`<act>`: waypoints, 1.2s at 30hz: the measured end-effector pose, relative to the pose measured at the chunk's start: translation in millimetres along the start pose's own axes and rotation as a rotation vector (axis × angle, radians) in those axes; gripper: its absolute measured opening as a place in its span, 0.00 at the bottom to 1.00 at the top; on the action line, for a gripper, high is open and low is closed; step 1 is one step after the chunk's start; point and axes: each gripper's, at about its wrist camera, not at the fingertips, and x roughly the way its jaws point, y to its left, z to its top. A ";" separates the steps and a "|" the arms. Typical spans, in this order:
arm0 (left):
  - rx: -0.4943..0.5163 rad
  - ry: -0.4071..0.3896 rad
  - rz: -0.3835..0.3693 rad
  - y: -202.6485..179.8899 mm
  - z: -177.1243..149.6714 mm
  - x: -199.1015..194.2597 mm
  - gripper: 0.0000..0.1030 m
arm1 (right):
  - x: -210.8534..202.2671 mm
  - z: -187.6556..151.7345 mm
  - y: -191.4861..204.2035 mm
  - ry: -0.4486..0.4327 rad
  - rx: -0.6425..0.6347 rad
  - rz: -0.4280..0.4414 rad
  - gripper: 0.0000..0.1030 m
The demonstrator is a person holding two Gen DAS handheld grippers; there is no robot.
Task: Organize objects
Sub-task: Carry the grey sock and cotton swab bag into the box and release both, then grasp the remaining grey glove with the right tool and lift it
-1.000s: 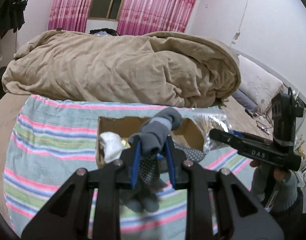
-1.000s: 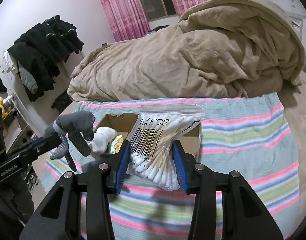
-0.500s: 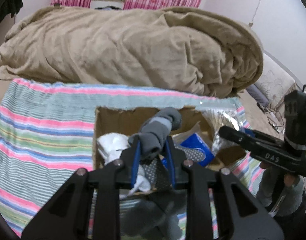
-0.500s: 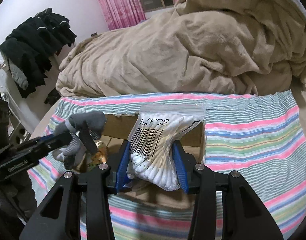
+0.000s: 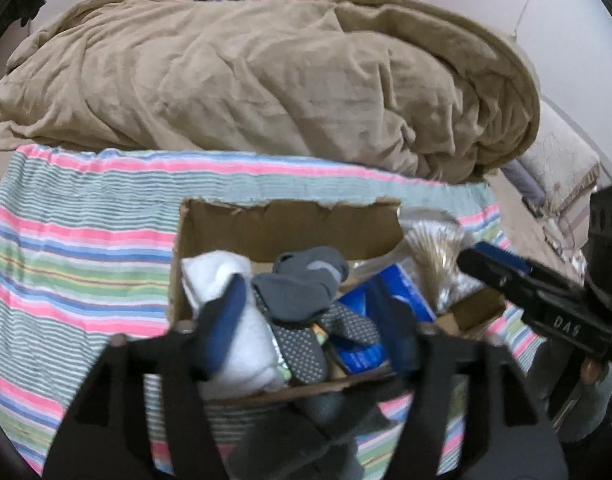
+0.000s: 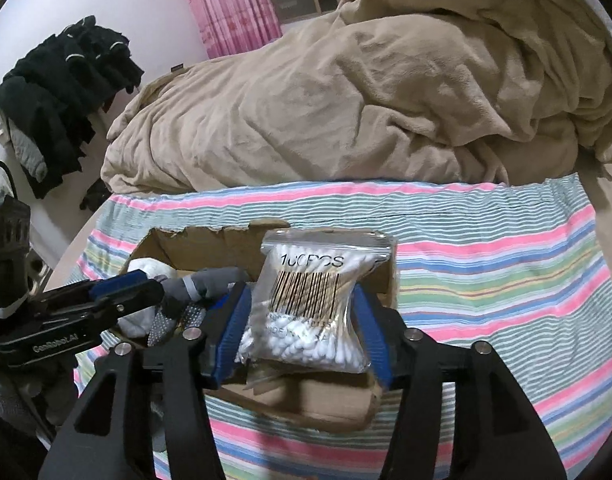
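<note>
An open cardboard box (image 5: 282, 224) sits on a striped cloth on the bed; it also shows in the right wrist view (image 6: 210, 240). My left gripper (image 5: 306, 312) is open over the box, and the grey dotted socks (image 5: 306, 292) lie loose in it between the spread fingers, beside a white sock (image 5: 226, 280) and a blue packet (image 5: 382, 300). My right gripper (image 6: 302, 320) hangs over the box's right side. Its jaws have widened but still touch the bag of cotton swabs (image 6: 318, 304). The left gripper shows in the right wrist view (image 6: 126, 288).
A bunched tan blanket (image 5: 266, 72) lies right behind the box. The striped cloth (image 5: 74, 240) spreads to both sides of it (image 6: 506, 280). Dark clothes (image 6: 54, 92) hang at the left wall. A pillow (image 5: 562, 164) lies at the far right.
Both grippers came down over the box. My left gripper opened and the grey socks dropped into the box. My right gripper's jaws have widened around the swab bag.
</note>
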 end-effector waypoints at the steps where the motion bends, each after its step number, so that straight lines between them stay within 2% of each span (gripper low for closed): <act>1: -0.004 -0.008 0.004 -0.1 0.5 -4.6 0.66 | -3.6 -0.7 0.8 0.001 0.001 0.003 0.58; 11: -0.004 -0.064 0.016 -2.0 -9.3 -67.5 0.66 | -42.2 -12.1 24.9 -0.019 -0.019 0.024 0.58; 21: -0.024 -0.101 0.027 8.9 -42.1 -128.5 0.66 | -63.9 -34.8 61.9 -0.004 -0.040 0.060 0.58; 28: -0.025 -0.093 0.052 20.8 -65.9 -145.4 0.66 | -60.6 -60.1 87.3 0.045 -0.069 0.077 0.58; 36: -0.075 -0.033 0.058 50.9 -92.4 -133.2 0.66 | -36.8 -72.8 102.5 0.100 -0.085 0.079 0.58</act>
